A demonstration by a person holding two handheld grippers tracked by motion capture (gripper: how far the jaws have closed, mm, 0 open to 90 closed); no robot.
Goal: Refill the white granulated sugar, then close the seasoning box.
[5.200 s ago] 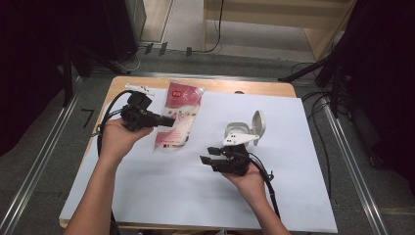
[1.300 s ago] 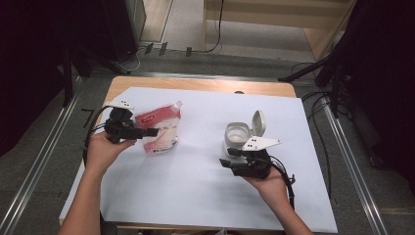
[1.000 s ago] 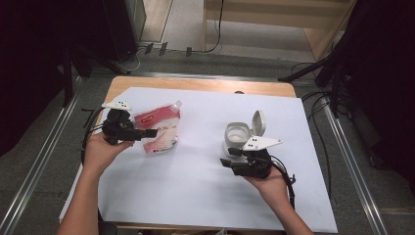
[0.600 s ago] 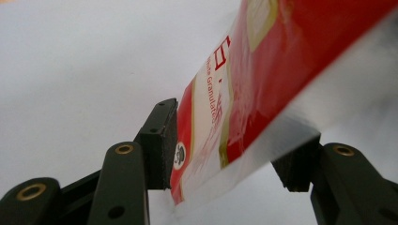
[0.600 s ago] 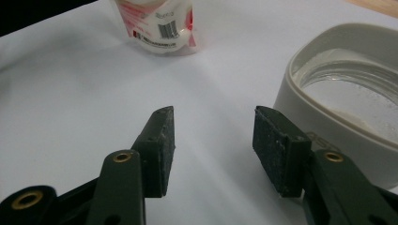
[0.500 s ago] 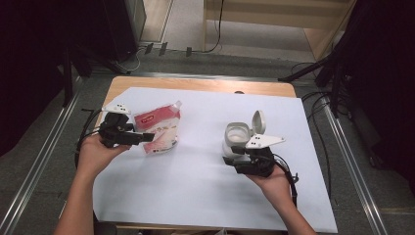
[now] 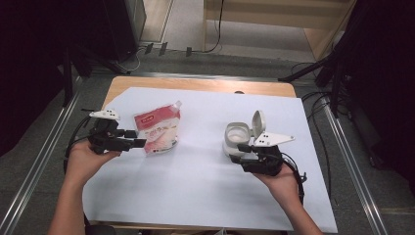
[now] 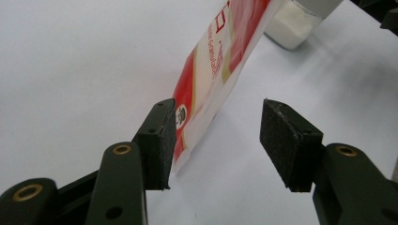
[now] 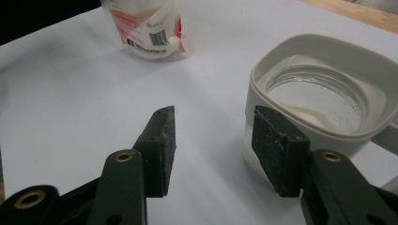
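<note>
Left gripper [image 7: 139,143] jaws have just been opening; they stand wide, the sugar pouch [image 7: 157,131] edge between them, brushing one pad, not clamped. The pouch stands on the white sheet [image 7: 195,196] right ahead of those jaws. Judgement: soft, slick film with loose granules, will sag and slip, so best pinched at the flat side seam or top near the spout. Right gripper [image 7: 240,149] is half open on nothing, the lidded jar [image 7: 240,137] just beside its jaw, flip lid up. The jar looks rigid and tippable. Nothing between pouch and jar.
</note>
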